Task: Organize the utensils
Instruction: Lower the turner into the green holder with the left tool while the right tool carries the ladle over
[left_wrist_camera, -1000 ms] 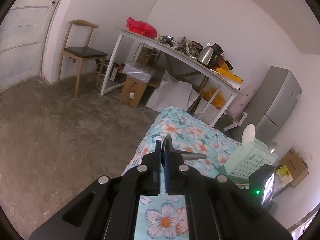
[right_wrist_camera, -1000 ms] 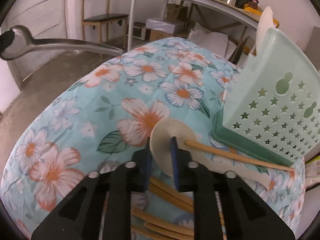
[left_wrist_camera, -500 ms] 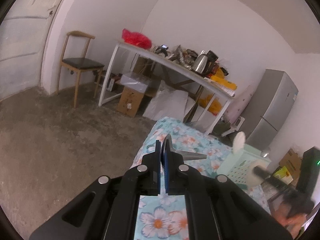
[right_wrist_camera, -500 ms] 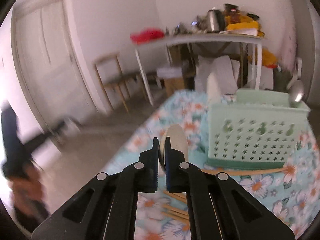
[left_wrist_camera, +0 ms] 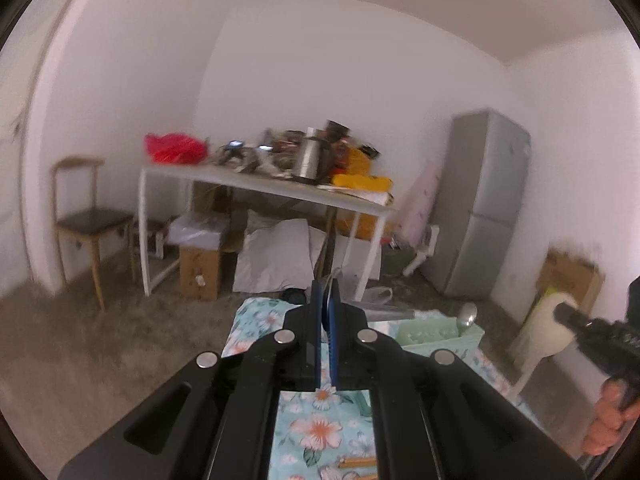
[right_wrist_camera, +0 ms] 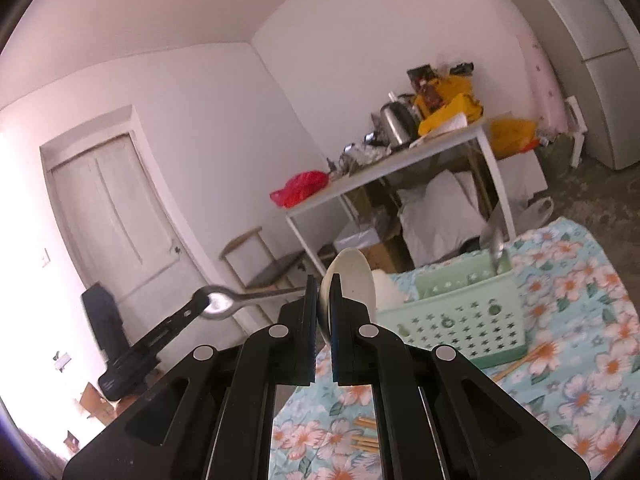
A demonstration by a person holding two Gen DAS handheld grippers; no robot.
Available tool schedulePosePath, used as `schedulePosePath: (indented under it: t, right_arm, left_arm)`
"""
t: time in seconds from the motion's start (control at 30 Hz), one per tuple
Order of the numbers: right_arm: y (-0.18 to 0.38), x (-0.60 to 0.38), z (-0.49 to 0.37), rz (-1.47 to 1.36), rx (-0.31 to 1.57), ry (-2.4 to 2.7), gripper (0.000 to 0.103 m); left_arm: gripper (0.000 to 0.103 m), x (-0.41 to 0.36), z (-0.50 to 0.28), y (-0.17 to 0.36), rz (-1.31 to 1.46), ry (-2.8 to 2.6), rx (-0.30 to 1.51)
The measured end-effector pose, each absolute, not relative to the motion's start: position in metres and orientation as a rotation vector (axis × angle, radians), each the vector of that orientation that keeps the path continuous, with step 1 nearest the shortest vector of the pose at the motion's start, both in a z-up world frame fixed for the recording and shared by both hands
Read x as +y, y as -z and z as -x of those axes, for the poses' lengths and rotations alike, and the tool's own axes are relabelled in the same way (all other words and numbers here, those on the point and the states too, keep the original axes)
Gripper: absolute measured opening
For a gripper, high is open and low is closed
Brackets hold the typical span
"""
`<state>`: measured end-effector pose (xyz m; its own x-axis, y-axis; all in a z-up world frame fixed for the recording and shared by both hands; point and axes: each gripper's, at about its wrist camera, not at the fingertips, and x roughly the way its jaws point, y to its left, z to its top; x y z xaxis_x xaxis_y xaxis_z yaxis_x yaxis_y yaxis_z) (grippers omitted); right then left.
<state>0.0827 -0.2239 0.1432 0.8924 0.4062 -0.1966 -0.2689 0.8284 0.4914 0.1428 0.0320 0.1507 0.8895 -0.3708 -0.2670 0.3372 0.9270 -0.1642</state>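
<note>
Fingers of the left gripper [left_wrist_camera: 325,312] clench a metal spoon [right_wrist_camera: 224,300] by its bowl, handle running sideways toward the right gripper [right_wrist_camera: 324,304]. That one clamps a cream spoon [right_wrist_camera: 352,276] by its bowl, above the floral counter [right_wrist_camera: 576,320] beside the green basket [right_wrist_camera: 460,316].

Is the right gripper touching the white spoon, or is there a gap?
Touching. In the right wrist view, the right gripper has its two jaws pressed on the white spoon, whose bowl rises between them.
</note>
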Motion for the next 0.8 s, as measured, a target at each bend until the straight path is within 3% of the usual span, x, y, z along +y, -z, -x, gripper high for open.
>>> schedulePosePath:
  t: [0.53, 0.8]
  right_arm:
    - [-0.123, -0.273, -0.058, -0.548, 0.281, -0.349, 0.004]
    - [-0.122, -0.28, -0.049, -0.561, 0.268, -0.356, 0.004]
  left_arm:
    - [0.002, -0.085, -0.183, -0.15, -0.392, 0.281, 0.355]
    - [0.002, -0.119, -0.219, -0.134, -0.477, 0.321, 0.516]
